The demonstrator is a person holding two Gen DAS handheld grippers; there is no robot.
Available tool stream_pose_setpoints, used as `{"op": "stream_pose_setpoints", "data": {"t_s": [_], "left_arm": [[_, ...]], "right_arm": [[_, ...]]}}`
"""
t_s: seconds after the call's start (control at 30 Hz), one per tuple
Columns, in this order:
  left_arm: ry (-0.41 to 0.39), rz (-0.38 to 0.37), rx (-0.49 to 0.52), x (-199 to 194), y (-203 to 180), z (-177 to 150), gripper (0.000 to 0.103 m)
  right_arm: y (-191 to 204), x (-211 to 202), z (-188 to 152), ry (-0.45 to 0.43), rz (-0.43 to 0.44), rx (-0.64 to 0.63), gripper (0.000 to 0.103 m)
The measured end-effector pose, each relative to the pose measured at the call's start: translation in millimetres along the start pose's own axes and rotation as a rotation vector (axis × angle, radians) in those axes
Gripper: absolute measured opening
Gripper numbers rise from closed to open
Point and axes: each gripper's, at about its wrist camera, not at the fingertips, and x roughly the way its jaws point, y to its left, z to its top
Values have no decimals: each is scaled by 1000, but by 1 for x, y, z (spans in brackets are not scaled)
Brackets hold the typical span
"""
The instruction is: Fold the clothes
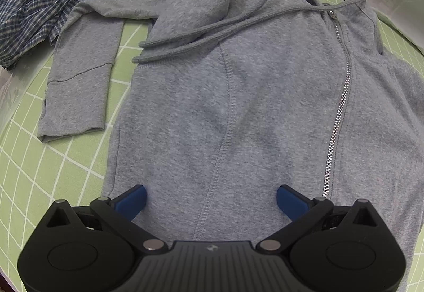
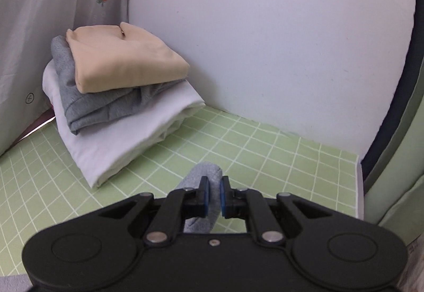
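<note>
A grey zip hoodie [image 1: 238, 96] lies spread front-up on the green grid mat [image 1: 39, 172], hood at the far end, one sleeve [image 1: 79, 74] lying out to the left. My left gripper [image 1: 211, 199] is open over the hoodie's lower front, with its blue fingers [image 1: 132, 199] wide apart. My right gripper [image 2: 214, 196] is shut on a fold of grey hoodie fabric [image 2: 204, 175], probably a sleeve end, held above the mat [image 2: 265, 149].
A crumpled blue plaid shirt [image 1: 34, 5] lies at the mat's far left. A stack of folded clothes [image 2: 119, 96], beige on grey on white, sits in the corner by the white wall [image 2: 265, 40]. A carrot-print sheet [image 2: 53, 13] hangs at the left.
</note>
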Motion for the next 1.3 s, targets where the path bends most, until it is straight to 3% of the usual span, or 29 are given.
{"op": "stream_pose_setpoints", "data": {"t_s": [0.2, 0.4, 0.47, 0.5, 0.57, 0.63, 0.7, 0.9, 0.97, 1.0, 1.1, 1.17, 1.2, 1.3], "left_arm": [[-1, 0, -2, -6, -4, -8, 103], [-2, 1, -5, -2, 0, -4, 103], [-3, 0, -6, 6, 7, 3, 103], [-4, 0, -6, 10, 7, 8, 103], [-4, 0, -7, 11, 8, 9, 103], [-1, 0, -8, 14, 10, 12, 103], [1, -1, -8, 15, 11, 13, 103], [-10, 1, -14, 7, 5, 3, 103], [-1, -3, -20, 6, 5, 4, 103], [4, -6, -28, 4, 5, 4, 103], [-6, -39, -72, -8, 7, -2, 103], [-33, -71, -88, -24, 8, -12, 103], [-47, -72, -95, -31, 9, -17, 103], [-85, -61, -121, -48, 20, -33, 103]], "right_arm": [[-10, -16, 9, -72, 56, 93, 9], [0, 23, -33, 97, -105, -57, 12], [7, 24, -44, 114, -125, -105, 35], [10, 21, -47, 107, -130, -124, 54], [11, 16, -49, 97, -84, -104, 60], [11, 20, -51, 138, -13, -60, 81], [13, 26, -54, 176, 29, -29, 83], [8, 37, -66, 207, -3, 18, 89], [6, 37, -69, 203, 13, 25, 86], [7, 36, -70, 192, 31, 4, 78], [15, 30, -71, 157, 95, -87, 39], [20, 30, -71, 137, 118, -157, 25], [21, 32, -70, 126, 117, -189, 20], [4, 46, -60, 127, 127, -165, 19]]}}
